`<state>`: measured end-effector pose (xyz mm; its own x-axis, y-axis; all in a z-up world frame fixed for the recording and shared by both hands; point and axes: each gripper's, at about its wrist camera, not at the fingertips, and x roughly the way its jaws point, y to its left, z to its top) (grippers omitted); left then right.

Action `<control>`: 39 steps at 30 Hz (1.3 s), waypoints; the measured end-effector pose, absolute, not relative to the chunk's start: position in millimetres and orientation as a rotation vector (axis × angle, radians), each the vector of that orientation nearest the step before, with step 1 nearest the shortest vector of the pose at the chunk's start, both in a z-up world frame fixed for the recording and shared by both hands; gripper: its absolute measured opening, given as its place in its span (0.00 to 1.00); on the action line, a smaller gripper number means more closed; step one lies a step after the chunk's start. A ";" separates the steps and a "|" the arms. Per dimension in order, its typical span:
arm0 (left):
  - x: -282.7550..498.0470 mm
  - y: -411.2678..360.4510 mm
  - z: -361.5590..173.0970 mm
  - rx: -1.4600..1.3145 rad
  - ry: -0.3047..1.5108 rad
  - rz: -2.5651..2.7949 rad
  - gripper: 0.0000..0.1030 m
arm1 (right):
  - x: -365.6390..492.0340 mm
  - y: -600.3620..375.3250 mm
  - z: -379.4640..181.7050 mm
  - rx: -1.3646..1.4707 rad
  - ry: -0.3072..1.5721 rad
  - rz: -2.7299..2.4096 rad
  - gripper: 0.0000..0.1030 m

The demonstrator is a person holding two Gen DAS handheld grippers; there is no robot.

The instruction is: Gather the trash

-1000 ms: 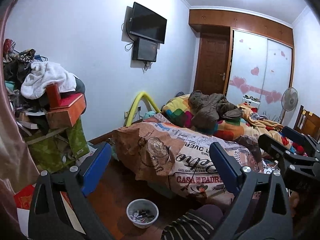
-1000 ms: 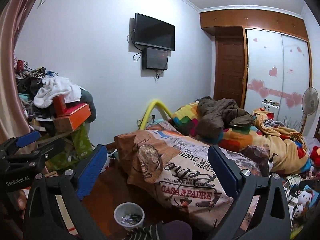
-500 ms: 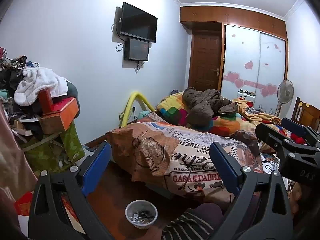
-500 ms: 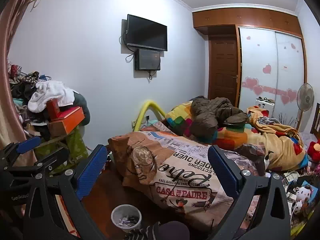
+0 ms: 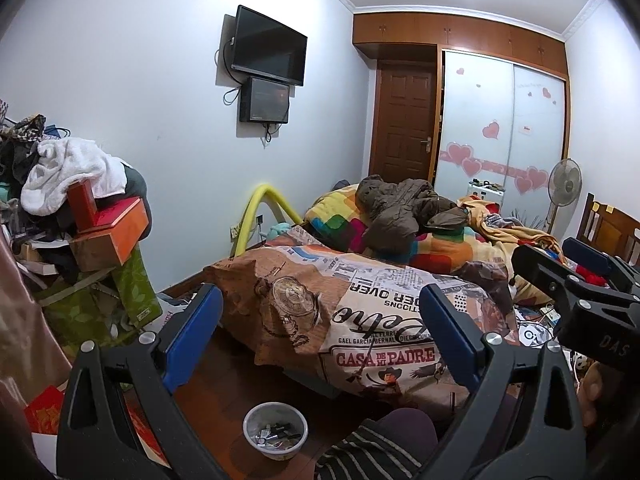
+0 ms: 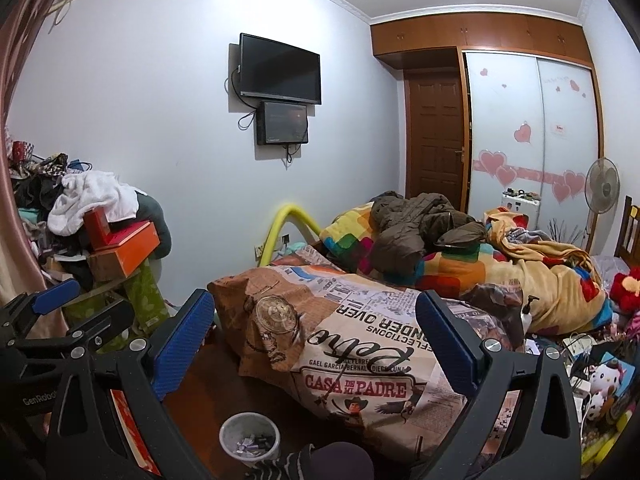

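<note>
A small white bin (image 5: 276,431) (image 6: 250,438) with bits of trash inside stands on the wooden floor at the foot of the bed. My left gripper (image 5: 320,312) is open and held above it, with nothing between its blue pads. My right gripper (image 6: 312,312) is open too, also empty, hovering above the floor beside the bed. The right gripper (image 5: 576,276) shows at the right of the left wrist view; the left gripper (image 6: 60,312) shows at the left of the right wrist view. Loose clutter lies on the bed's right side (image 6: 580,360).
A bed with a printed quilt (image 5: 360,312) (image 6: 352,344) fills the middle, with a brown jacket (image 5: 400,208) on a colourful blanket. A pile of clothes and boxes (image 5: 80,216) stands at left. A striped sleeve (image 5: 360,452) is at bottom. A fan (image 5: 564,184), wardrobe and door are at the back.
Both views have drifted slightly; the room sits a little further left and lower in the left wrist view. Both grippers stay open and empty.
</note>
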<state>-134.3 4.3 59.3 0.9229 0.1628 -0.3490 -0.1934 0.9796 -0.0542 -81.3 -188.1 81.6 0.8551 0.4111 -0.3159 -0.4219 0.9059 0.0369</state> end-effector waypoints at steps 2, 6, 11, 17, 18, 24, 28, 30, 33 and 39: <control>-134.1 3.4 59.8 -0.088 0.350 0.182 0.97 | -80.8 -188.8 82.1 -0.033 0.324 0.439 0.97; -132.7 1.8 60.9 -0.087 0.349 0.184 0.98 | -80.6 -189.4 82.2 -0.033 0.324 0.440 0.97; -131.6 -0.8 64.4 -0.083 0.342 0.182 0.98 | -80.6 -189.2 82.1 -0.033 0.325 0.441 0.97; -131.8 -1.2 65.2 -0.084 0.340 0.180 0.98 | -80.3 -190.1 82.9 -0.031 0.324 0.441 0.97; -131.7 -1.3 65.2 -0.083 0.340 0.181 0.98 | -80.3 -189.9 82.5 -0.033 0.324 0.440 0.97; -131.5 -2.1 65.1 -0.085 0.340 0.180 0.99 | -80.4 -189.8 82.4 -0.032 0.326 0.441 0.97; -131.4 -2.4 69.7 -0.085 0.337 0.174 0.99 | -80.7 -189.8 83.2 -0.031 0.327 0.441 0.97; -131.0 -2.3 71.6 -0.085 0.335 0.172 0.99 | -81.0 -189.5 82.7 -0.032 0.326 0.440 0.97; -132.3 -1.8 72.6 -0.087 0.331 0.167 0.99 | -81.2 -189.3 82.5 -0.031 0.327 0.440 0.97; -133.9 0.3 71.7 -0.088 0.320 0.165 0.99 | -81.7 -188.6 82.7 -0.031 0.327 0.441 0.97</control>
<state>-133.9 0.3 71.7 0.9358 0.1476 -0.3202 -0.1753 0.9827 -0.0596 -81.7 -188.6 82.7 0.8533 0.4139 -0.3172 -0.4237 0.9049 0.0410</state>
